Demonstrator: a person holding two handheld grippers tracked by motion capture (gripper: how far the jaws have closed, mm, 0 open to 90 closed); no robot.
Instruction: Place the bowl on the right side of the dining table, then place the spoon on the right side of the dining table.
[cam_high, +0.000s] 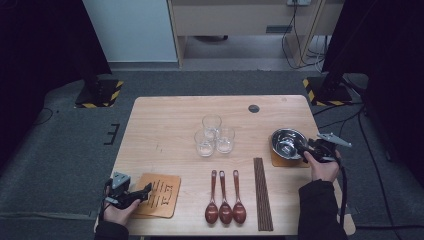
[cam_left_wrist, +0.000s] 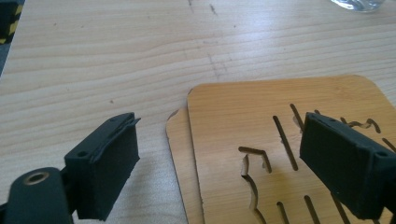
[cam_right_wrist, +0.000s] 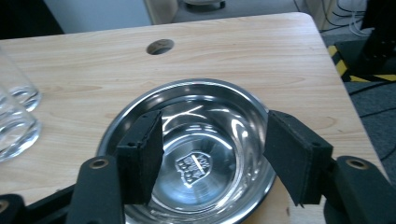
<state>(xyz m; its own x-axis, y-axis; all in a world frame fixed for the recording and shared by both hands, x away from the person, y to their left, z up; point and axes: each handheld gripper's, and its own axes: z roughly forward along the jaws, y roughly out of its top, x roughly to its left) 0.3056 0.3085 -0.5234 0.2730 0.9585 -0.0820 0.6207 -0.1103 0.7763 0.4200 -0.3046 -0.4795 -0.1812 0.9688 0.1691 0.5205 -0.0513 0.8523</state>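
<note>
1. Light wooden table (cam_high: 165, 125), rounded corners, with a round cable hole (cam_high: 254, 108) near the far edge.
2. Grey carpeted floor (cam_high: 65, 145) around the table.
3. Two stand bases with yellow-black hazard tape (cam_high: 100, 93) (cam_high: 326, 90) beyond the far corners.
4. Pale wooden cabinet (cam_high: 240, 20) against the far side, cables (cam_high: 300, 45) trailing beside it.
5. Dark curtains (cam_high: 35, 45) at both sides.

Bright even overhead light, dark room edges, glare in steel bowl (cam_right_wrist: 196, 158), pics slightly soft.
</note>
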